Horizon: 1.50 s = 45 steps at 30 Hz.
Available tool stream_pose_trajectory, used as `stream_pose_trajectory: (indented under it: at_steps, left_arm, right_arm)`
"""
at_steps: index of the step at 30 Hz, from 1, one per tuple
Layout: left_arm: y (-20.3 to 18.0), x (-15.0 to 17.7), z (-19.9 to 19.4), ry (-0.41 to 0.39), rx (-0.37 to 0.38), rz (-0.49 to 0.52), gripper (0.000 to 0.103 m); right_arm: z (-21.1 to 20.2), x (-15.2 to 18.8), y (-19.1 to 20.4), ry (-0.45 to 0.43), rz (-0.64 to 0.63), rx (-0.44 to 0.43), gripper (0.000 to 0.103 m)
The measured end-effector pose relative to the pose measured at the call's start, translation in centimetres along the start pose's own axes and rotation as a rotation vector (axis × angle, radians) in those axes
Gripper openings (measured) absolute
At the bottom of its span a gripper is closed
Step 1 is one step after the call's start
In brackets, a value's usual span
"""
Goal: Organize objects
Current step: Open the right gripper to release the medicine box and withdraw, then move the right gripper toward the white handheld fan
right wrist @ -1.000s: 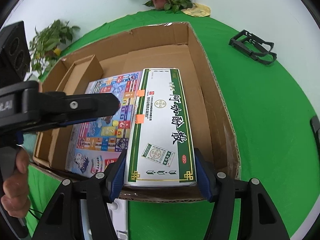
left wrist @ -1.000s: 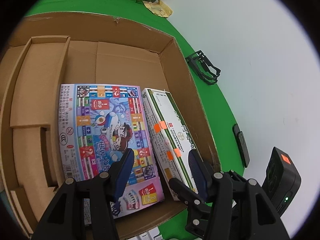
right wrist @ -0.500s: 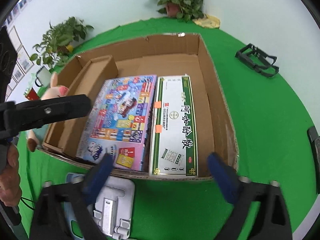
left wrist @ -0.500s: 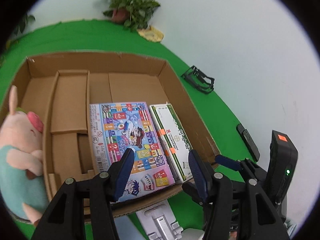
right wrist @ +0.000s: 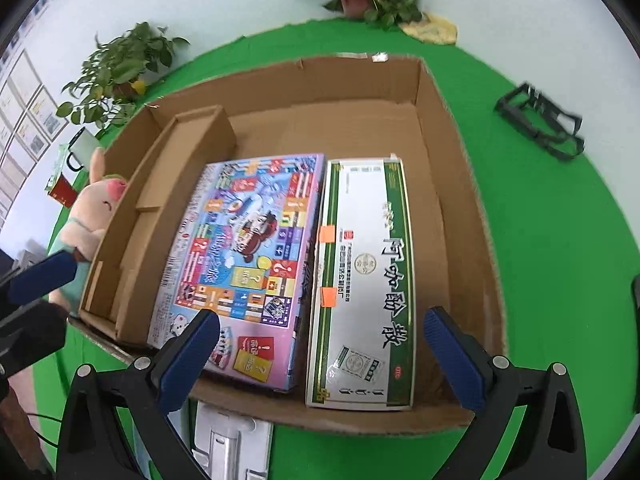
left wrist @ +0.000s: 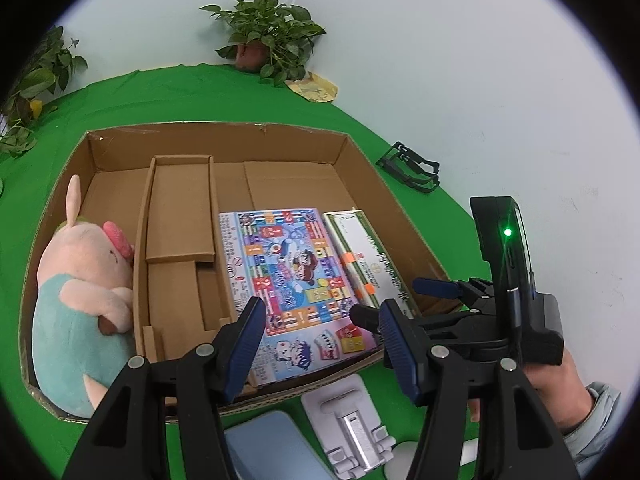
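A large cardboard box [left wrist: 360,160] [right wrist: 452,128] sits on the green cloth. Inside lie a colourful board game box [left wrist: 296,268] [right wrist: 244,248] and, to its right, a white and green medicine box [left wrist: 376,268] [right wrist: 360,280]. A pink plush pig [left wrist: 80,292] [right wrist: 92,220] lies in the box's left compartment. My left gripper [left wrist: 324,344] is open and empty, above the box's near edge. My right gripper [right wrist: 324,352] is open and empty, above the near end of the medicine box; it also shows in the left wrist view [left wrist: 400,300].
A white phone stand [left wrist: 352,428] [right wrist: 228,444] and a light blue flat object [left wrist: 272,444] lie on the cloth in front of the box. A black frame [left wrist: 412,168] [right wrist: 540,120] lies to the right. Potted plants [left wrist: 268,44] [right wrist: 120,68] stand at the back.
My right gripper has opened, let go of the medicine box in the cardboard box and drawn back. My left gripper has pulled back and up, bringing the plush pig into view.
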<state>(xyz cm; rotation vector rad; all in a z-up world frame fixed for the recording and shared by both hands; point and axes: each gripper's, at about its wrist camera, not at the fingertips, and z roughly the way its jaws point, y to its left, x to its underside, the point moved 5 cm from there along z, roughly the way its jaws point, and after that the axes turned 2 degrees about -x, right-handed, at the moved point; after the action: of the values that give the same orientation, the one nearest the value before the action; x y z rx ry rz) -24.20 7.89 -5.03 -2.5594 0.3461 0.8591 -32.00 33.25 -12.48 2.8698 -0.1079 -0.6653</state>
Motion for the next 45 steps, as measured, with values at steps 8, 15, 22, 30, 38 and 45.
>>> stream_pose_trajectory:
  at_steps: [8, 15, 22, 30, 38, 45]
  left_arm:
    - [0.9, 0.6, 0.5, 0.004, 0.008, -0.018, 0.058]
    - [-0.2, 1.0, -1.3, -0.071, -0.052, 0.039, 0.058]
    - [-1.9, 2.3, -6.2, -0.299, -0.278, 0.104, 0.083]
    - [-4.2, 5.9, -8.4, -0.301, -0.318, 0.157, 0.083]
    - [-5.4, 7.9, -8.4, -0.249, -0.286, 0.132, 0.083]
    - [-6.2, 9.1, -9.3, -0.255, -0.285, 0.13, 0.082]
  right_arm:
    - [0.6, 1.2, 2.1, 0.027, -0.06, -0.044, 0.102]
    - [-1.2, 1.7, 2.9, -0.055, -0.121, 0.067, 0.102]
    - [-7.7, 4.8, 3.0, -0.254, -0.145, 0.209, 0.103]
    - [-13.5, 11.6, 4.7, -0.39, -0.129, 0.201, 0.103]
    - [-16.8, 17.2, 3.7, -0.414, -0.105, 0.171, 0.103]
    - [-18.1, 19.9, 4.5, -0.424, -0.126, 0.164, 0.101]
